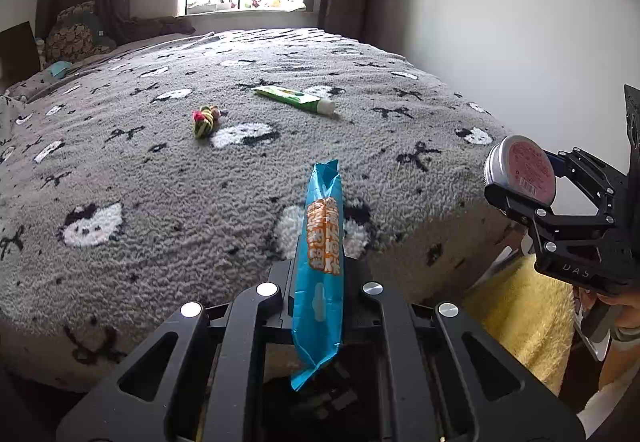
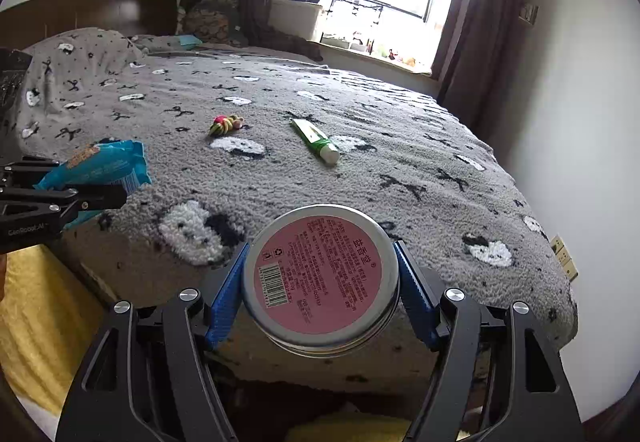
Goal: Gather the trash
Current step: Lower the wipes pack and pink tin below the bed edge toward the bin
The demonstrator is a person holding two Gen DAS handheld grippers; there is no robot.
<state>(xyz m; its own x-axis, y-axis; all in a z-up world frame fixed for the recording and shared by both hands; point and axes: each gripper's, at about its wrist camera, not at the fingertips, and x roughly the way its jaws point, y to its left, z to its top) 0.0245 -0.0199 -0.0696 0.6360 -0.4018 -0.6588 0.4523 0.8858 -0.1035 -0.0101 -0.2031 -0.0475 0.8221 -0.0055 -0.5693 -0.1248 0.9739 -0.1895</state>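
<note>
Between my left gripper's (image 1: 320,282) closed fingers sits the blue wrapper (image 1: 322,262); my right gripper (image 2: 320,282) clamps the round tin (image 2: 320,278). Ahead lie the green tube (image 1: 296,98) and a knotted toy (image 1: 206,120). Both loads need binning next, I judge.

Black angular left hand-held gripper (image 1: 318,282), silver round screws, right hand-held gripper (image 2: 320,278) with ribbed blue pads

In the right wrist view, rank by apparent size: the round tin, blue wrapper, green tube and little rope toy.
1. Round tin, though it sits closest to the camera.
2. Blue wrapper, also near and partly hidden.
3. Green tube.
4. Rope toy, smallest.
</note>
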